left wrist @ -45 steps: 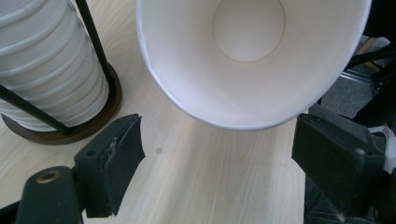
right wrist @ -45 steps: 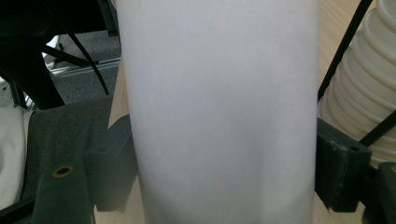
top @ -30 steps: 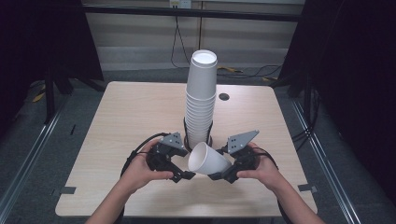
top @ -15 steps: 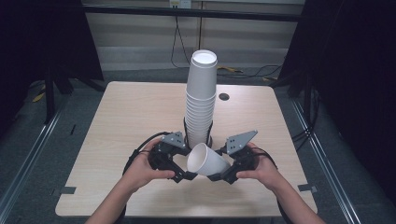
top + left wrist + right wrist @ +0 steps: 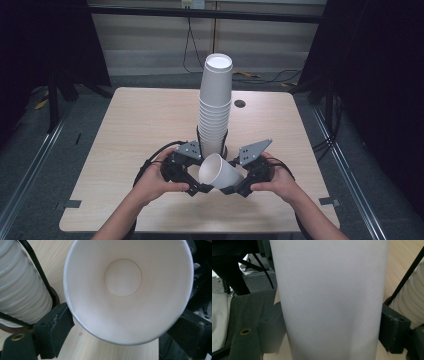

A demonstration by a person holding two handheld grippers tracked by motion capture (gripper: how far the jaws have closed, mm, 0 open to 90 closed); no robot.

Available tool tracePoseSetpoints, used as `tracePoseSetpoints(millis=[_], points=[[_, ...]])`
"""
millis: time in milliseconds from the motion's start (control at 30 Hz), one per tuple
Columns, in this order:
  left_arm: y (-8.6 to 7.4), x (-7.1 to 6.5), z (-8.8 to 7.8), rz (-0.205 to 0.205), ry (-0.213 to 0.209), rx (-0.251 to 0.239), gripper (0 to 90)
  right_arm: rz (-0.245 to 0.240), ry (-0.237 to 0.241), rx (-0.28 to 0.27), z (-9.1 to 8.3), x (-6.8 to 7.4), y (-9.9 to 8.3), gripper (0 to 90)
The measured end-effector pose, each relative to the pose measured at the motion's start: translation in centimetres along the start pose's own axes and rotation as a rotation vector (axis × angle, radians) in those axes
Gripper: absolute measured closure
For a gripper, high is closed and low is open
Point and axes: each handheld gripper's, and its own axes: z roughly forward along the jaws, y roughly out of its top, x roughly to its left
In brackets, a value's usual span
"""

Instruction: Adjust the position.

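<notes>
Left gripper [image 5: 197, 186] sits at seven o'clock of the stack [image 5: 215, 107]; its jaws have just been closing a little and now flank the cup's rim, the left pad touching the lip, the other side unclear, so I can't call it a firm pinch. The cup [image 5: 220, 171] lies tilted between both tools, mouth toward my left hand, just in front of the stack on the table [image 5: 125, 130]. I judge it very light, thin paper, easily crushed, fairly slick; best taken low on the wall near the stiffer base or gently across the rolled rim. Right gripper [image 5: 231, 188], at five o'clock, has jaws pinching the cup's wall from both sides.
</notes>
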Motion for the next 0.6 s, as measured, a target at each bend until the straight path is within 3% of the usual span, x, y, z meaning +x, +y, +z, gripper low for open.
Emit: tracePoseSetpoints(millis=[400,600], points=[[0.27,-0.07,-0.11,0.009,0.009,-0.02,10.8,-0.007,-0.016,0.018,-0.24,0.02,0.51,20.5],[0.36,0.01,-0.06,-0.01,0.01,-0.02,10.2,-0.01,-0.019,0.025,-0.25,0.0,0.66,20.5]])
